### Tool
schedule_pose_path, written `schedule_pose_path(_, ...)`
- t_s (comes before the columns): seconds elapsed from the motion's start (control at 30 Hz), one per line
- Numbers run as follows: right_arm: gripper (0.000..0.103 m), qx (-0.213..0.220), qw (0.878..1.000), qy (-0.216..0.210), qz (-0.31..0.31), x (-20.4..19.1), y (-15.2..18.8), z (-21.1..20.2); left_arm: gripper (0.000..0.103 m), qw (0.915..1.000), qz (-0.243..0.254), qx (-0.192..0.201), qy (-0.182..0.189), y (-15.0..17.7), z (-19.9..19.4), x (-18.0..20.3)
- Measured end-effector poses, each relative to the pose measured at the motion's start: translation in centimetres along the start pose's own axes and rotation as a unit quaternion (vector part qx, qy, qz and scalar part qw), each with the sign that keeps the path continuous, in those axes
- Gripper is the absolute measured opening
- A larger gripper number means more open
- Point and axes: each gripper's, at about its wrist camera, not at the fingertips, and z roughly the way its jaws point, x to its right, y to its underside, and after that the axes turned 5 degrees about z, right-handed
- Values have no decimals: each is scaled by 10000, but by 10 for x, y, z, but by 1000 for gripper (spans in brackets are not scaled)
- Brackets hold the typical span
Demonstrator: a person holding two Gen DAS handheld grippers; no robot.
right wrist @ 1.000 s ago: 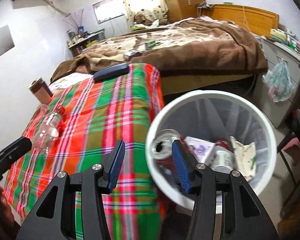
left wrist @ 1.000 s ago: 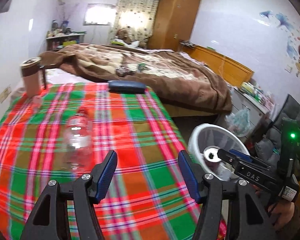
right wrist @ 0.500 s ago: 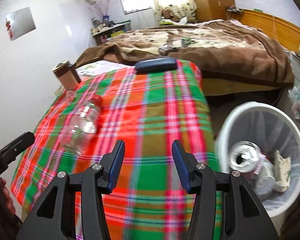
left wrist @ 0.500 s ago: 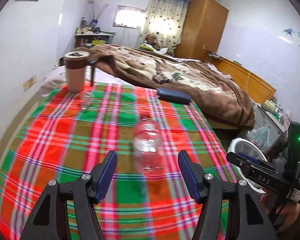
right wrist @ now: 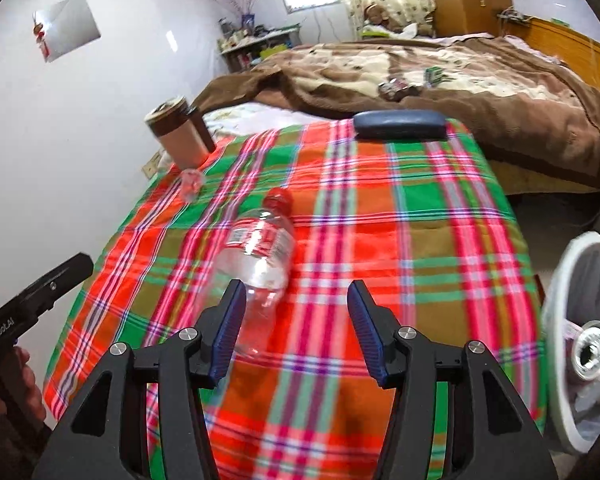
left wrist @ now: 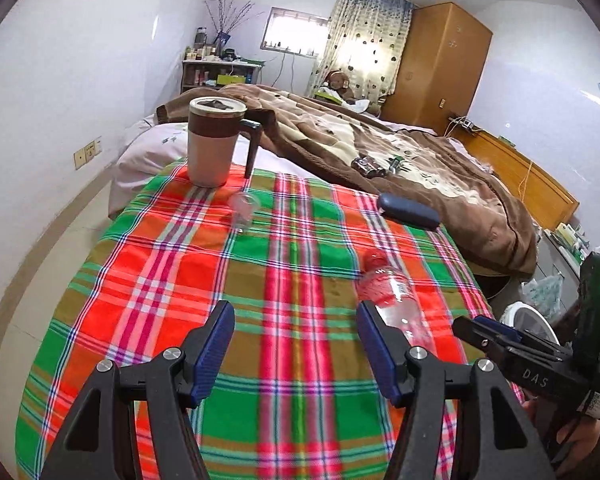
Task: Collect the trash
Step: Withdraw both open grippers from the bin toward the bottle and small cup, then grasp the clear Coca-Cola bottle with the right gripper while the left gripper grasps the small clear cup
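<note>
A clear plastic bottle (right wrist: pixel 260 254) with a red cap lies on its side on the plaid tablecloth (right wrist: pixel 380 208); it also shows in the left wrist view (left wrist: pixel 392 300). My right gripper (right wrist: pixel 296 328) is open and empty, its left finger just in front of the bottle's base. My left gripper (left wrist: pixel 296 354) is open and empty above the cloth, with the bottle beyond its right finger. A white trash bin (right wrist: pixel 556 320) with a can (right wrist: pixel 592 354) and paper inside stands by the table's right edge.
A brown and beige mug (left wrist: pixel 214 144), a small clear glass (left wrist: pixel 243 210) and a dark blue case (left wrist: pixel 408 210) stand at the table's far side. A bed with a brown blanket (left wrist: pixel 380 148) lies behind. The bin's rim (left wrist: pixel 534 318) shows low right in the left wrist view.
Both grippers have swung left from the bin toward the table. The right gripper is now over the cloth by the bottle. The bin has slid to the right edge of both views.
</note>
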Motion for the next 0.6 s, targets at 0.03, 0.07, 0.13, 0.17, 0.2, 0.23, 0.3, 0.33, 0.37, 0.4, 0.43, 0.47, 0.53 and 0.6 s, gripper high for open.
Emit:
schedule_pose_path(0.03,55,-8,10000,3,-23,-4,-2,5,63,10000,3,-28,-1,-2,4,-2)
schedule_pose_path(0.07,55,-31,10000,-1,-34,-7,-3,8,63,10000,8,-49,-5,-2,7,-4)
schedule_pose_path(0.13,55,-137,9999,-43,-83,-13,-7,18,63,9999,30,-124,-3,-4,16,-8)
schedule_pose_path(0.17,56,-173,9998,-33,-101,-15,-8,21,63,9998,19,-177,-22,-6,22,-11)
schedule_pose_path(0.2,56,-193,9997,-9,-120,-18,-10,25,63,9998,19,-199,-22,-7,25,-13)
schedule_pose_path(0.23,56,-220,9996,34,-147,-20,-11,29,63,9998,5,-210,-7,-9,30,-15)
schedule_pose_path(0.3,67,-303,9994,78,-133,-23,-14,38,63,9997,-21,-244,2,-13,38,-20)
schedule_pose_path(0.33,68,-361,9992,109,-126,-23,-14,42,63,9996,-34,-264,-5,-15,42,-22)
schedule_pose_path(0.37,68,-409,9990,97,-122,-24,-15,46,64,9996,-54,-290,-19,-16,47,-24)
schedule_pose_path(0.4,68,-426,9990,82,-113,-25,-15,47,64,9995,-46,-321,-11,-18,52,-26)
schedule_pose_path(0.43,68,-454,9989,89,-102,-25,-16,51,64,9994,-38,-339,-6,-19,55,-28)
schedule_pose_path(0.47,68,-473,9988,116,-101,-26,-16,52,65,9993,-48,-375,-22,-21,60,-30)
schedule_pose_path(0.53,68,-546,9981,255,-117,-27,-16,59,65,9991,-64,-427,-20,-25,69,-33)
schedule_pose_path(0.6,68,-589,9976,340,-97,-26,-17,65,65,9988,-87,-491,18,-29,78,-36)
